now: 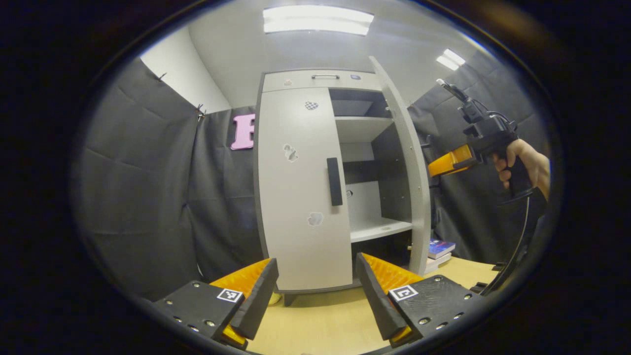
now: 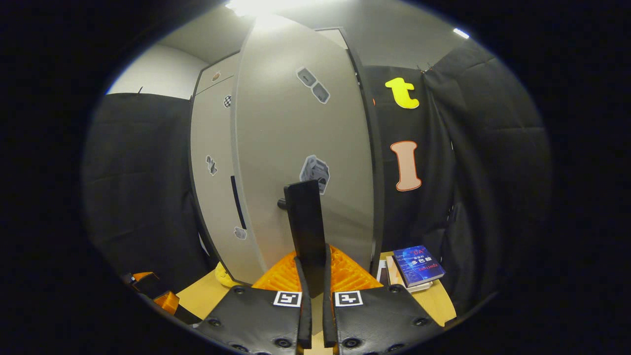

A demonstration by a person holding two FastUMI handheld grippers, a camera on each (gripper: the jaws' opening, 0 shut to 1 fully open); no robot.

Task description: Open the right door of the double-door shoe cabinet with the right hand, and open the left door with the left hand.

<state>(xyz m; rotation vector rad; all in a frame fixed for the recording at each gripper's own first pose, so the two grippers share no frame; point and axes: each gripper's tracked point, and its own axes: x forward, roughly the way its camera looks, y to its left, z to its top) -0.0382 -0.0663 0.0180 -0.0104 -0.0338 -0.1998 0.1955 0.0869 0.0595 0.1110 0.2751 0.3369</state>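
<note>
The grey shoe cabinet (image 1: 320,79) stands on a wooden table. Its left door (image 1: 300,197) is closed, with a black vertical handle (image 1: 334,181) on its right edge. My left gripper (image 1: 315,291) hangs open in front of that door, short of the handle, holding nothing. The right door (image 1: 406,162) is swung out, and shelves (image 1: 379,228) show inside. In the right gripper view the right door (image 2: 296,138) is close up, and my right gripper (image 2: 313,271) is shut on its black handle (image 2: 304,217). A hand (image 1: 522,162) holds the right gripper (image 1: 436,167) beside the open door.
A stack of books (image 2: 418,265) lies on the table (image 1: 315,325) to the right of the cabinet. A small yellow object (image 2: 224,276) sits at the cabinet's foot. Black cloth walls close in on both sides. A cable (image 1: 517,246) trails down from the right gripper.
</note>
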